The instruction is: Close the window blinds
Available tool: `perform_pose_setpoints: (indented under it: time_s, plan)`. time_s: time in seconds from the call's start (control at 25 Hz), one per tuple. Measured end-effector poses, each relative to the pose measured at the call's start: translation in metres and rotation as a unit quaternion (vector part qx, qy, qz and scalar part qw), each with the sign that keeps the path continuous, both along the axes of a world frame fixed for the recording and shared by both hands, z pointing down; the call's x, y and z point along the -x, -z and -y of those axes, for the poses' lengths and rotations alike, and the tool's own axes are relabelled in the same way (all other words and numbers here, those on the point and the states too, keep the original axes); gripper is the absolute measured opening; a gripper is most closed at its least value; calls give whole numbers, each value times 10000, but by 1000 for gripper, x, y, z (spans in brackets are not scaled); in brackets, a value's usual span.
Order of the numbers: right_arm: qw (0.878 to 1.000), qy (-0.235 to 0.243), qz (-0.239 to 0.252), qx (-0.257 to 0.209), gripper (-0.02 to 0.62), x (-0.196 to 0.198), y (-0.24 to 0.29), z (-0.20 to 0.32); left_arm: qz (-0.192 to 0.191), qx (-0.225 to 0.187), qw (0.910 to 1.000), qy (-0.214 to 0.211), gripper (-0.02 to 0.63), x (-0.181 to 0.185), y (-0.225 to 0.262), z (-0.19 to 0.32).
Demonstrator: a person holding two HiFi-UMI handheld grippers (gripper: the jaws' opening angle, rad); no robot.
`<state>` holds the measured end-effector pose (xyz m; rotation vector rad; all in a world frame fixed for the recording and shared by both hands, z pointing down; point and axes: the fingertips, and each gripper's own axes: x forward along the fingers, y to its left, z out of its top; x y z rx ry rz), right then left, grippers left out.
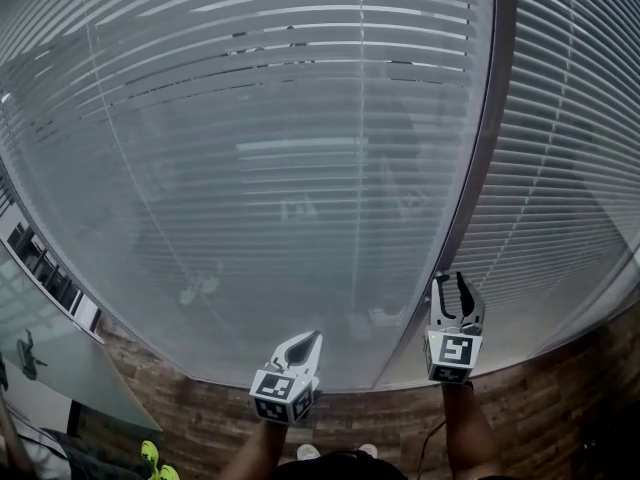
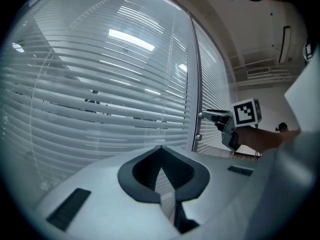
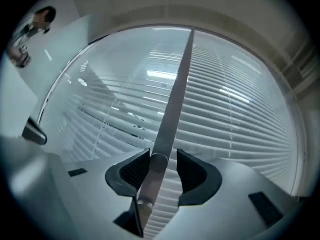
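Observation:
Pale slatted window blinds (image 1: 250, 168) hang behind glass, with a second set (image 1: 560, 168) to the right of a grey upright frame bar (image 1: 482, 158). My right gripper (image 1: 450, 280) is held up at that bar. In the right gripper view its jaws (image 3: 162, 153) stand open around a small round knob (image 3: 158, 161) on the bar (image 3: 175, 94); the knob lies close to the left pad, with a gap to the right pad. My left gripper (image 1: 302, 346) hangs lower and to the left, shut and holding nothing, its tips (image 2: 160, 149) meeting in front of the slats (image 2: 100, 99).
A wood-pattern floor (image 1: 200, 408) runs below the window. A grey table edge (image 1: 70, 373) and a dark framed panel (image 1: 45, 263) are at the left. Green shoes (image 1: 150, 460) show at the lower left. The right gripper (image 2: 212, 116) also appears in the left gripper view.

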<state>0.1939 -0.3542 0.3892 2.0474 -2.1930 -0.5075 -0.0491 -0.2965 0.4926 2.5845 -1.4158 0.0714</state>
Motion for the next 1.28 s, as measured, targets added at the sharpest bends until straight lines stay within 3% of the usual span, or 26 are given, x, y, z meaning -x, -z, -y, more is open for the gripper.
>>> perform_pose_setpoints:
  time_s: [0.16,0.44,0.72,0.88,1.0,1.16,1.28]
  plan:
    - [9981,97,474,373,150,3,-11,1,-18,13,9999,-102,0,-7,0,-5]
    - [9946,93,905,494,127,-2,-15,6,-18,20,9999,-129,0,-9,-2,-3]
    - [9949,112,849,534,125,-3,-16,6,-61,6,9999,-114,0,-10,-3,0]
    - [9987,-18,-170,473,124,1,-15,6,-62,20,9999,-89,0,-8,-5,1]
    - [9930,-105,-1076,472,124,4,-14,5,-57,43,9999,-88,0,-8,-5,0]
    - [9721,-351,-2254,550,124,8,-17,2,-2,33,9999,-123,0,-7,-9,0]
    - [9466,-533,-3144,475,123,10,-16,2,-76,44,9999,-84,0,-8,-1,0]
